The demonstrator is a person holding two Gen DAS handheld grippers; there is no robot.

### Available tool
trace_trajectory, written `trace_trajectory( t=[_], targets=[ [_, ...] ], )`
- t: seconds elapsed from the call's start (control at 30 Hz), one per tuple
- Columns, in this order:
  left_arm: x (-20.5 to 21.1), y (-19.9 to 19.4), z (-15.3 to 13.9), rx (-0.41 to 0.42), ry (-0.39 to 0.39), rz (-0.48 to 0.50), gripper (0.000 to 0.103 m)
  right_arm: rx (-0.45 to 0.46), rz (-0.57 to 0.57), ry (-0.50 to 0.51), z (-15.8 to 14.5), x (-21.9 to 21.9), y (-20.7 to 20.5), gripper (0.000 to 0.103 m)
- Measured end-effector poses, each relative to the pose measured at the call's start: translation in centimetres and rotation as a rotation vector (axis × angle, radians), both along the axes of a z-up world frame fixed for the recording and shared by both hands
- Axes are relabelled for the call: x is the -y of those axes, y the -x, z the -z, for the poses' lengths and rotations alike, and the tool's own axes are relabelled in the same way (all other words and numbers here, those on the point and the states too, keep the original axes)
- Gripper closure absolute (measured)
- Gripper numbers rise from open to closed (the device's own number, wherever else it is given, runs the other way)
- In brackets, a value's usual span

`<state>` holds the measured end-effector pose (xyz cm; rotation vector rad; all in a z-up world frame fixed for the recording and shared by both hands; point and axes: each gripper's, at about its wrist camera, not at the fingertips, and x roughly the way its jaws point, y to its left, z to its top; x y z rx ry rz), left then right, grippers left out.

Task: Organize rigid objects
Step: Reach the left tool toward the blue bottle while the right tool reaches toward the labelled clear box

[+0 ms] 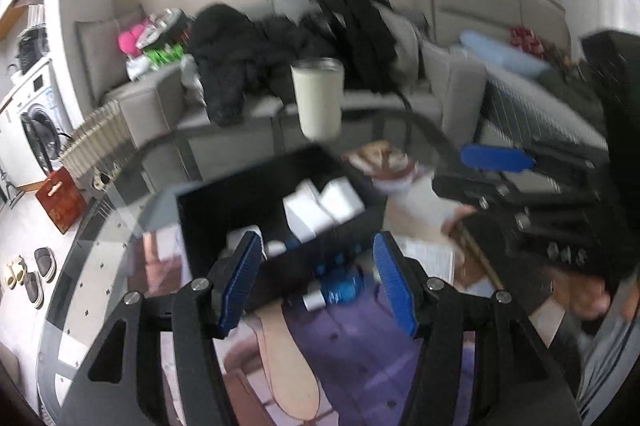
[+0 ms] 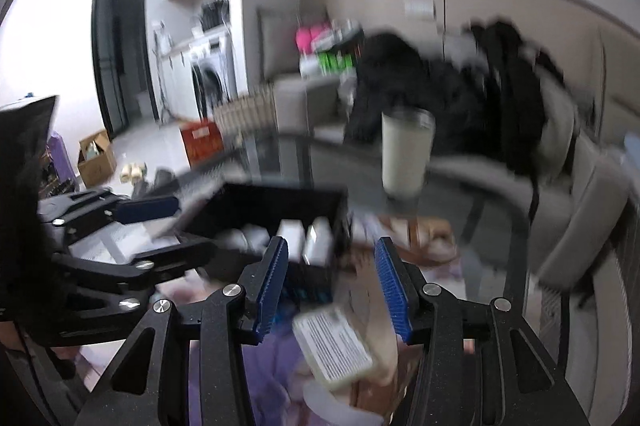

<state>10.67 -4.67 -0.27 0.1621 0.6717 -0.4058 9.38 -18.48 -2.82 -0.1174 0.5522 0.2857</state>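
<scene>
While both views are smeared by motion blur, the left claw (image 1: 316, 286) stands open with nothing between its blue ribbed pads, poised over the near wall of the black rectangular plastic bin (image 1: 224, 226) on the round glass desk (image 1: 100, 266). White boxes (image 1: 320, 206) sit inside the bin. The right claw (image 2: 332, 286) is likewise spread wide and empty, above a flat white box with a printed label (image 2: 334, 346) that lies just beside the bin (image 2: 260, 202). A cream tumbler with a metal rim (image 1: 318, 98) stands farther back on the desk.
</scene>
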Motion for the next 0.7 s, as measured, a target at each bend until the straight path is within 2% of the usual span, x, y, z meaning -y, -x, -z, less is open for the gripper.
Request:
trace_trajectory(
  t=[0.13,0.3,0.7],
  targets=[
    [1.2,-0.5,2.2,-0.091,-0.043,0.076,0.046,-0.104,0.006,0.0,2.4,0.8,-2.1,0.056],
    [2.1,-1.4,4.0,-0.153,-0.092,0.114,0.046,-0.231,-0.004,-0.016,5.4,1.5,-4.2,0.056],
    [3.3,-2.8,6.4,-0.211,-0.141,0.148,0.047,-0.313,-0.026,0.005,7.8,1.6,-5.3,0.056]
  ],
)
